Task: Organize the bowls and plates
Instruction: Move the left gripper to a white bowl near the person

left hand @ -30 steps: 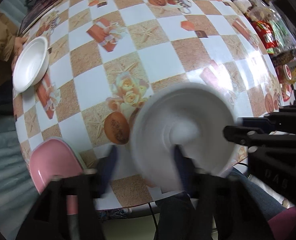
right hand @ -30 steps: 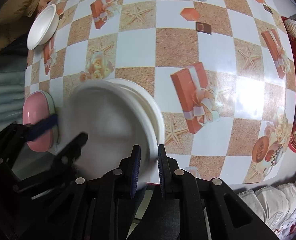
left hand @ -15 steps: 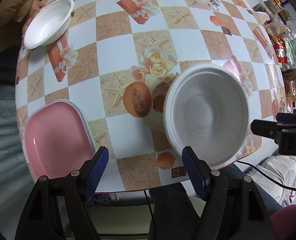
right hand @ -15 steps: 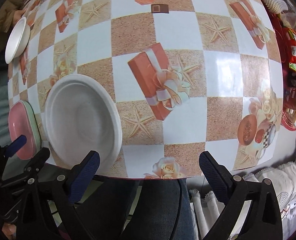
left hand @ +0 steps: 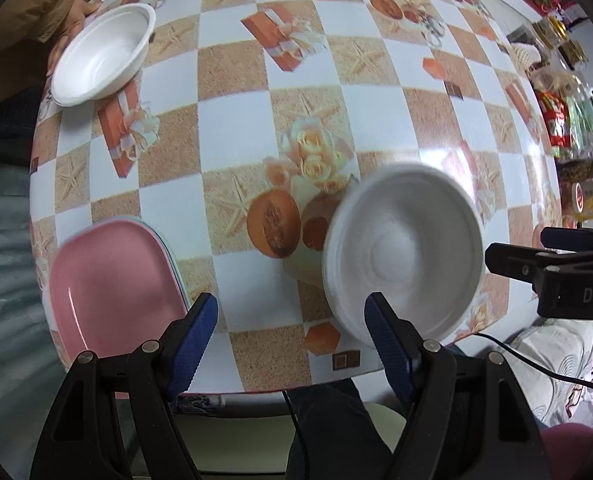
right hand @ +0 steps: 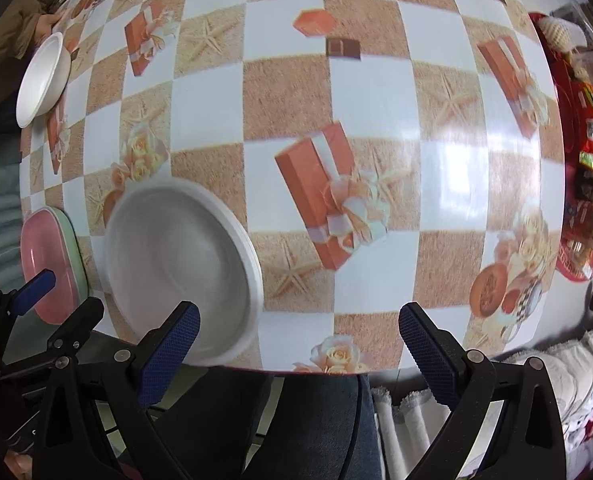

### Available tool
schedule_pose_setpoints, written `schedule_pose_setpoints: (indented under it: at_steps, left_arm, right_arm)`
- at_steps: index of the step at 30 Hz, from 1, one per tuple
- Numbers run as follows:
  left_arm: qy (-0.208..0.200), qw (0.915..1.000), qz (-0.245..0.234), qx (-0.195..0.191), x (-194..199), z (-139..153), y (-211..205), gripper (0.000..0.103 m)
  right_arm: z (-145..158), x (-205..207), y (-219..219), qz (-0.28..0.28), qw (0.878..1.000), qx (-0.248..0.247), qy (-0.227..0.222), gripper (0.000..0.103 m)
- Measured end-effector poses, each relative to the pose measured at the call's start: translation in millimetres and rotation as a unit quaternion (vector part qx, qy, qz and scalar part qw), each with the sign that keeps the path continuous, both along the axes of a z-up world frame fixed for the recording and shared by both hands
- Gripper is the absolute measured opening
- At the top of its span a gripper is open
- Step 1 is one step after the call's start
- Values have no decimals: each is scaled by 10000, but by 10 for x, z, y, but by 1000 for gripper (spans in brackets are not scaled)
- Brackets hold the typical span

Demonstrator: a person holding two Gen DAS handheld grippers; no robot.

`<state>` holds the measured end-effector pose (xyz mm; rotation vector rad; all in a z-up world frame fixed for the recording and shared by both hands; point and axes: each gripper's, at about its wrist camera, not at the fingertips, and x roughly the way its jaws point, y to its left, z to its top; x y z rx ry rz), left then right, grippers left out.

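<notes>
On the near edge of the table, in the left wrist view, a large white bowl is sitting upright, its rim blurred. It may be more than one bowl nested together, though the blur is keeping that unclear. The left gripper is hanging just short of the table edge with its jaws spread wide and nothing between them; its right finger is overlapping the bowl's near rim in the picture, but contact cannot be told. To the left, a pink plate is lying on a pale green one, so the plates are looking already stacked. Far off at the opposite corner, a small white bowl is sitting alone beside another person's hand.

Turning to the right wrist view, the right gripper is also standing wide open and holding nothing, hovering over the near table edge. The large white bowl is resting to its left, apart from the pink plate at the table's left side. The small white bowl is lying well apart, at the far left corner.

Judging from this, the plates are gathered and the large bowl is placed, while the small bowl is not yet grouped with it; fetching it across the table is probably what is left.
</notes>
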<state>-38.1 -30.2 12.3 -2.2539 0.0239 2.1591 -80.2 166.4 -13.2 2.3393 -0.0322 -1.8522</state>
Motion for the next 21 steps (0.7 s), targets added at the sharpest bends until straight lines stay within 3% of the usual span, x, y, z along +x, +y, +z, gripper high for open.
schedule_pose_setpoints:
  at_steps: [6, 10, 18, 21]
  left_arm:
    - [338, 9993, 108, -147, -336, 199, -88, 79]
    - [640, 9968, 434, -211, -586, 349, -310, 79]
    - [1049, 9840, 1352, -506, -1075, 453, -972, 80]
    - [1074, 9783, 1570, -823, -1210, 376, -1255, 80]
  right_arm:
    - [246, -424, -165, 564, 9973, 175, 428, 100]
    - [406, -750, -330, 882, 9935, 215, 684, 100]
    - [542, -1363, -867, 1352, 9828, 255, 1232, 100]
    - [505, -1531, -1195, 1426, 9803, 119, 1363, 100]
